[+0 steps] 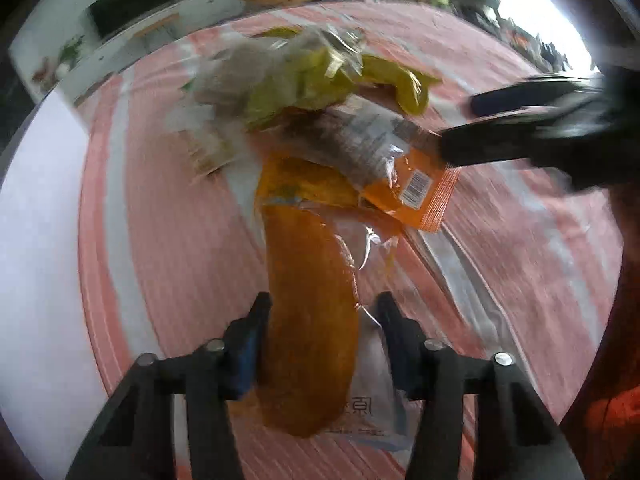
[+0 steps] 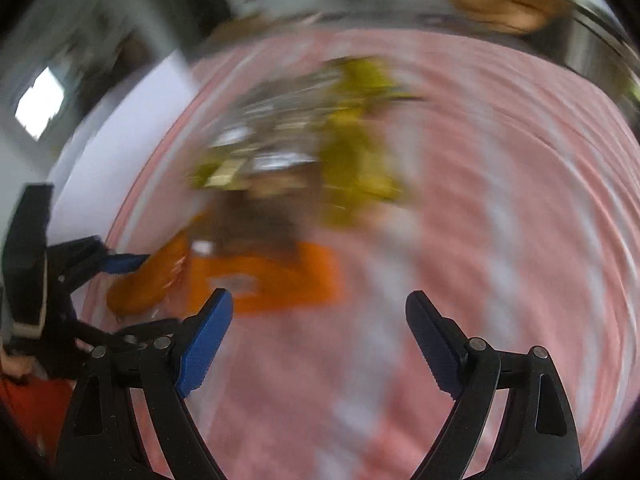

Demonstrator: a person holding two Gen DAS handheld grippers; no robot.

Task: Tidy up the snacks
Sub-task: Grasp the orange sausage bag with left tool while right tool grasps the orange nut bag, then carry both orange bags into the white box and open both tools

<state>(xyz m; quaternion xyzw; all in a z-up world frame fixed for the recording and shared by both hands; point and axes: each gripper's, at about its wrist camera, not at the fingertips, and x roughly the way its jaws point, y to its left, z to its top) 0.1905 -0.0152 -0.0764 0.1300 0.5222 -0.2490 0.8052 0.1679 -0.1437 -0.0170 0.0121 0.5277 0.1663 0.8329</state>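
Left gripper (image 1: 322,312) is clamped on a long orange snack pack (image 1: 310,320), lying on the pink striped cloth (image 1: 168,240) next to the snack pile (image 1: 304,92). Right gripper (image 2: 320,316) hangs wide open w/ nothing in it, prob over bare cloth, pic's too blurry.

Gaping right gripper (image 2: 320,312) over snacks (image 2: 304,168)

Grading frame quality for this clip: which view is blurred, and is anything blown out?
Right wrist view: heavy motion smear over the snack pile and striped cloth, only the right gripper crisp. Left wrist view: mostly sharp on the orange packet, the other gripper smeared; window glare blown out top right.
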